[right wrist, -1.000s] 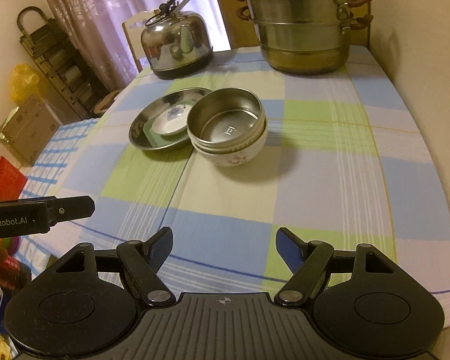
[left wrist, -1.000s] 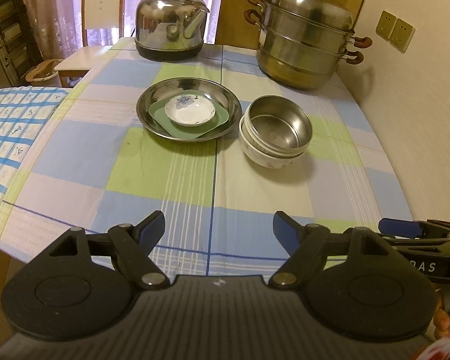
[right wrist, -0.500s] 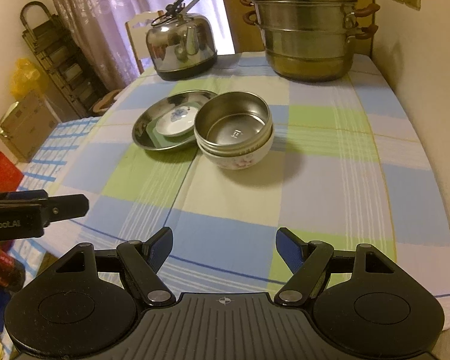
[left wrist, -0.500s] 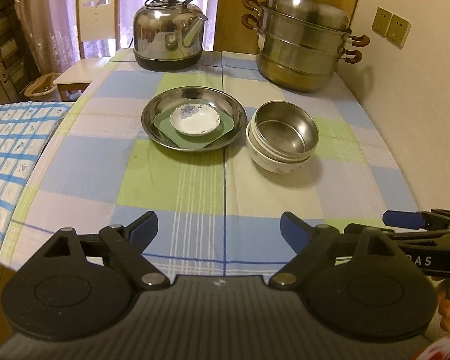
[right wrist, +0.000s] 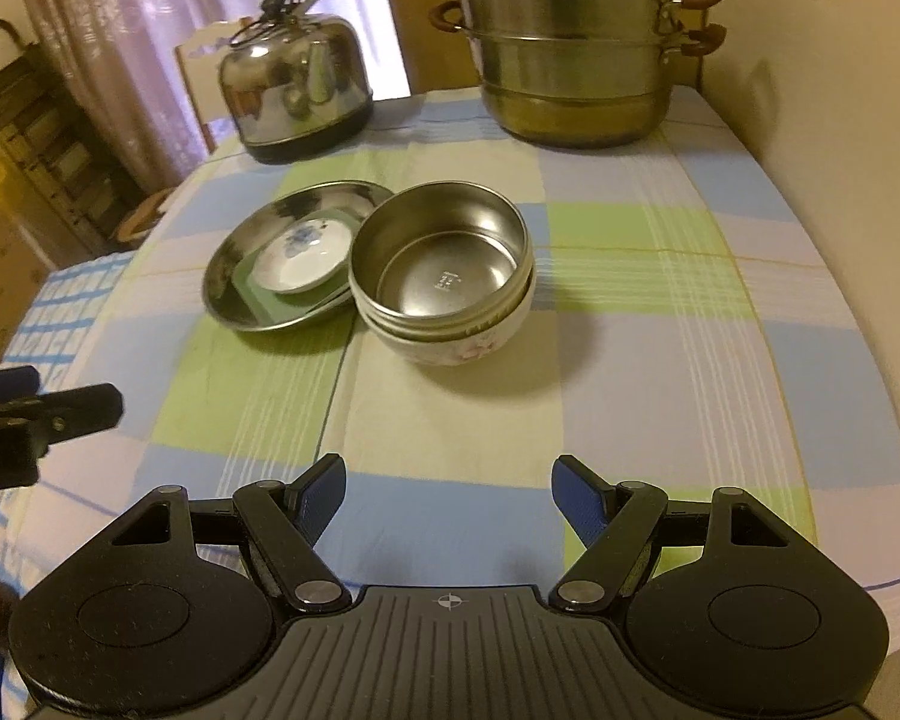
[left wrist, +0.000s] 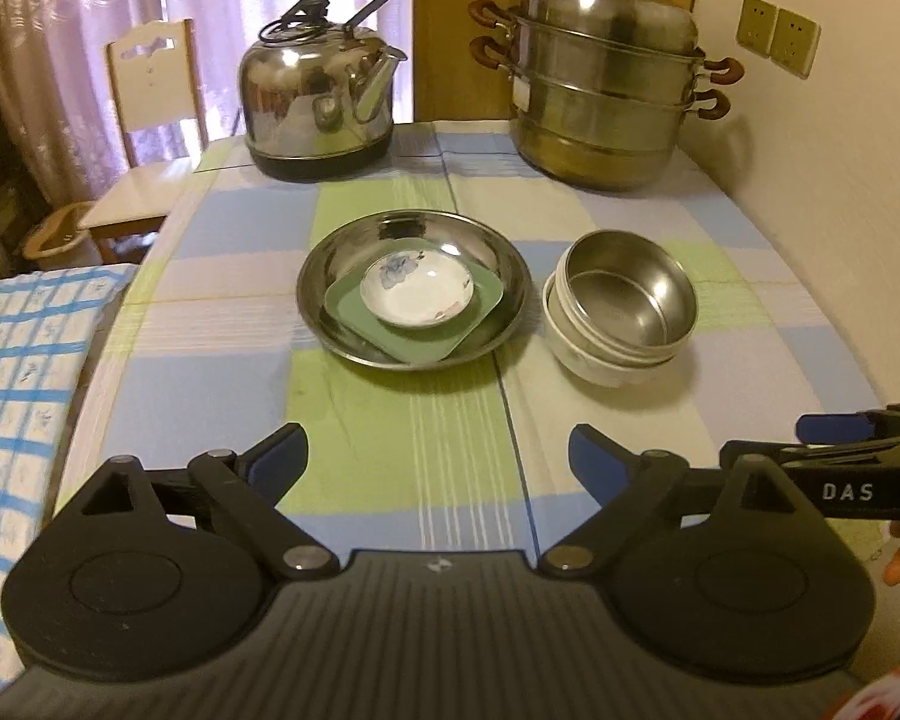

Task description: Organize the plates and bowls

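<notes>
Readable text: white "DAS" on the black body of the right tool (left wrist: 858,480), seen at the right edge of the left wrist view. Left tool (right wrist: 6,438) shows "LAI" at the frame's left edge, start cut off. Stamped mark in the bottom of the steel bowl (right wrist: 444,267), too small to read.

Nested bowls (right wrist: 444,282) beside plate stack (right wrist: 258,294)
</notes>
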`<state>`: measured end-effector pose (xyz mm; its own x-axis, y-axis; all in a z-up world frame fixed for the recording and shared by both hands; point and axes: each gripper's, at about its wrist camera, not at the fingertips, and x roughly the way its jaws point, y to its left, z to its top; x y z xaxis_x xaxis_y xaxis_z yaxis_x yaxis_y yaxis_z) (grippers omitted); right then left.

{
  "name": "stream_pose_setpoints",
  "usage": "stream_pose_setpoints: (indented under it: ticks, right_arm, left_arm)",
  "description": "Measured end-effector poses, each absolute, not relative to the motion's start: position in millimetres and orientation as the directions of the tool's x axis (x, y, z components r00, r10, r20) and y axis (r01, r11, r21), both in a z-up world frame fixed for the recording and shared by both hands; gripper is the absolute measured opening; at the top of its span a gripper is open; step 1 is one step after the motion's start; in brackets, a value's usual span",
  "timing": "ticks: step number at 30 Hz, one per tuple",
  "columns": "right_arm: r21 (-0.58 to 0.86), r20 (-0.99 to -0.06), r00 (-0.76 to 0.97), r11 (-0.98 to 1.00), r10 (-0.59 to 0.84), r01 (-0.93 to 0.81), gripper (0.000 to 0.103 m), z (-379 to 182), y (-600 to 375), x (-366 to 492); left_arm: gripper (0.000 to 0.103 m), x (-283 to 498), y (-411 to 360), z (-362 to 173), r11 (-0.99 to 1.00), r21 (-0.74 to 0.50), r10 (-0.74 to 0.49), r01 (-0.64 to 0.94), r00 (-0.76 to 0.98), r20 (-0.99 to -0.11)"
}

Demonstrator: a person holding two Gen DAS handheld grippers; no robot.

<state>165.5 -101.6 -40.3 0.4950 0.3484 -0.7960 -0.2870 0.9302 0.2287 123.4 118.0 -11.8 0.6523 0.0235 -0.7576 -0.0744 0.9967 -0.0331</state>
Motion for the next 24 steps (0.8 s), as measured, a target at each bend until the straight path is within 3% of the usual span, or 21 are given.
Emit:
stream_pose_setpoints:
  ticks: [9, 21, 24]
  right_arm:
    - [0.273, -0.815, 0.483, 0.948, 0.319, -0.166, 0.076, -51.5, -92.4, 190.0]
    - [0.261, -0.789, 0.553, 0.961, 0.269, -0.095, 0.075, -42.1, -110.8, 239.4]
    - [0.259, -0.784, 0.555, 0.959, 0.280, -0.117, 0.075, -44.2, -111.0, 258.1]
  left_arm:
    - [0.092, 157.6, 146.7, -29.9, 0.997, -0.083, -0.062, -0.008, 0.597, -0.800]
    - [0.080, 214.6, 116.1, -44.2, 0.983, -0.170, -0.181, 0.075, 0.587, -0.789]
    - [0.071, 231.4, 103.6, -48.2, 0.981, -0.180, -0.184, 0.065, 0.592, -0.785]
